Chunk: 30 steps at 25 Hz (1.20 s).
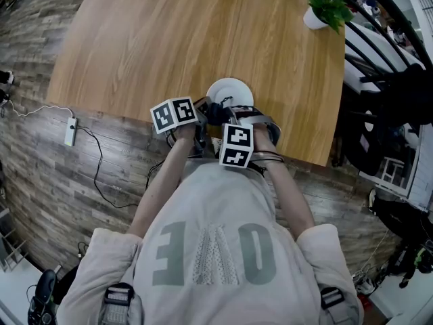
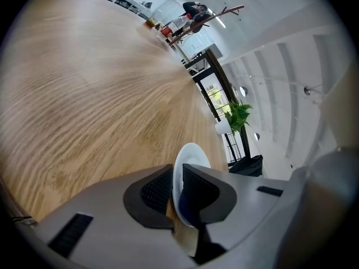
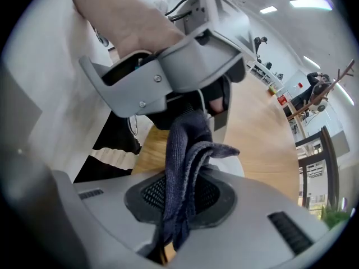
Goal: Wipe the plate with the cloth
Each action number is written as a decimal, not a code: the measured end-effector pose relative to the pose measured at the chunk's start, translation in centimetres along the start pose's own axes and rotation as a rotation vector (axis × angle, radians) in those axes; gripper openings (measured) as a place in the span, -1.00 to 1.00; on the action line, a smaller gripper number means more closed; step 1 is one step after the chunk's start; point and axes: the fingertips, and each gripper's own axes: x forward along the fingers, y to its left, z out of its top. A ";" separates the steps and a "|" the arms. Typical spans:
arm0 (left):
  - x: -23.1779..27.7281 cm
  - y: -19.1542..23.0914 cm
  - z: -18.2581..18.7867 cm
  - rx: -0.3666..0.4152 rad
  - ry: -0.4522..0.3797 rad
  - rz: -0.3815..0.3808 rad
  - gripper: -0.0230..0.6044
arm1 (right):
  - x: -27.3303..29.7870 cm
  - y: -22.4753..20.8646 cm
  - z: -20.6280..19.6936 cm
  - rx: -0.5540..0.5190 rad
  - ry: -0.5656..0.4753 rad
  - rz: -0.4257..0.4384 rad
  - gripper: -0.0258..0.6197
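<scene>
**A:** Where is the plate, and what holds it?

**B:** The plate is at the near edge of the table, just in front of us. Our left gripper is pinching its near rim, one pad on each face.

**A:** And the cloth?

**B:** The cloth is clamped in our right gripper. It is bunched in folds, and the free end sticks out past the jaws toward the plate. We cannot tell whether it touches the plate.

**A:** How do we expect the plate to handle?

**B:** We judge it stiff, smooth and breakable — probably slippery at the pads. The rim pinch covers little surface, so heavy wiping pressure far from the pads could lever the plate loose. We should wipe lightly and work close to the held side first.

**A:** And the cloth?

**B:** It looks soft, limp and light. The loose end will likely flop, so we should pinch near the working end and press the folded bundle flat on the plate's face.
</scene>
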 end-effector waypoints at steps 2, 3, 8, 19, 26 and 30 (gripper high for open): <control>-0.3 -0.5 0.4 0.031 -0.015 -0.011 -0.67 | -0.5 -0.9 -0.5 0.031 -0.011 -0.014 -0.73; -0.6 -0.6 0.7 0.046 -0.028 -0.010 -0.57 | -0.8 -1.5 -0.8 0.051 -0.018 -0.026 -0.73; -2.5 1.0 2.2 0.072 -0.082 0.047 -0.52 | -1.5 -6.4 -1.9 0.157 -0.027 -0.122 -0.73; -4.6 4.4 1.1 0.133 -0.052 0.178 -0.91 | 2.0 -11.1 -1.6 0.141 0.050 -0.147 -0.73; -4.5 4.4 1.2 0.142 -0.047 0.177 -0.91 | 2.4 -10.1 -1.0 0.054 0.084 -0.144 -0.73; -4.4 4.3 1.2 0.140 -0.045 0.174 -0.91 | 2.0 -6.9 0.0 -0.044 0.077 -0.093 -0.73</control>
